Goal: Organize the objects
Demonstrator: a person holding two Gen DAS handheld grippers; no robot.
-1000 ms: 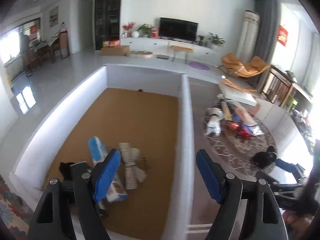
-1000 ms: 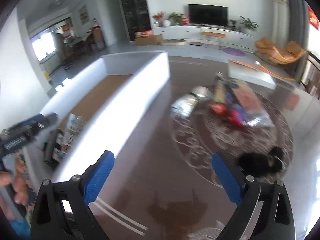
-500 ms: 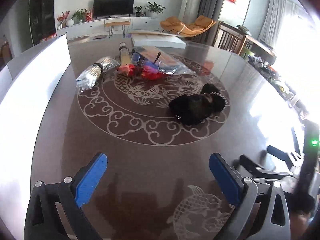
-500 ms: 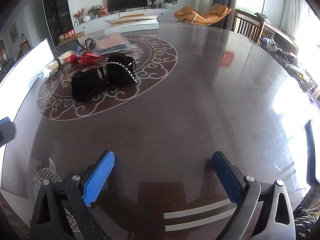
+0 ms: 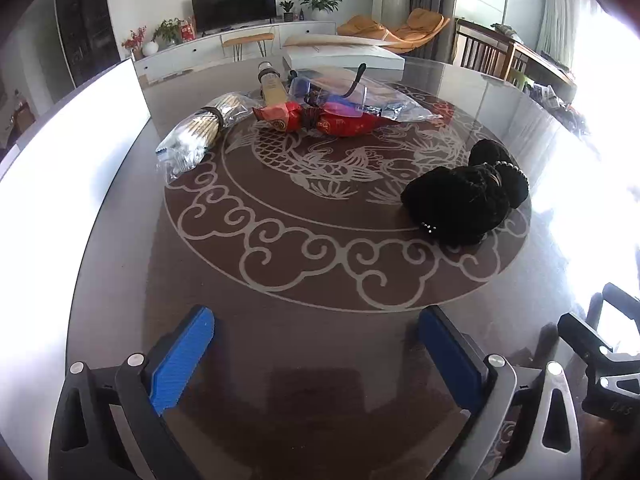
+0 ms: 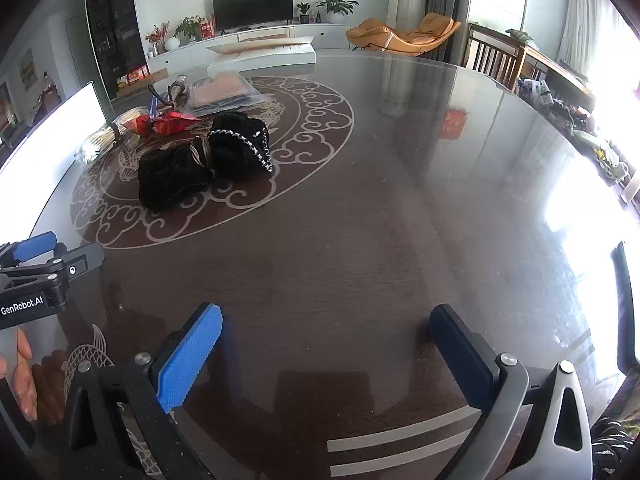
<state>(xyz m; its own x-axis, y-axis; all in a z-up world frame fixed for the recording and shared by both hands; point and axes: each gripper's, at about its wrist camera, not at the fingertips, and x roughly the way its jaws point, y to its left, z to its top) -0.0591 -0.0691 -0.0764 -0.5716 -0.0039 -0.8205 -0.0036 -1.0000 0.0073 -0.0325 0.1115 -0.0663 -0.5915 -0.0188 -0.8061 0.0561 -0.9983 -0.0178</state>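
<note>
Several loose items lie on a round dark table (image 5: pixel 280 340). A black fuzzy bundle with a bead chain (image 5: pixel 468 196) sits at the right; it also shows in the right wrist view (image 6: pixel 204 160). Farther back lie a red packet (image 5: pixel 340 122), a clear plastic bag (image 5: pixel 360 92), a bottle (image 5: pixel 272 84) and a wrapped bundle of sticks (image 5: pixel 200 132). My left gripper (image 5: pixel 316 356) is open and empty above the near table. My right gripper (image 6: pixel 326 352) is open and empty, well right of the items.
A white box wall (image 5: pixel 60 168) borders the table's left side. A flat white box (image 5: pixel 344 54) lies at the table's far edge. The other gripper's body shows at the right (image 5: pixel 600 360) and at the left (image 6: pixel 36 276). Chairs and a cluttered sideboard stand right.
Both grippers have swung away from the white box with the brown floor and now face the table with the loose items. Both stay open and empty.
</note>
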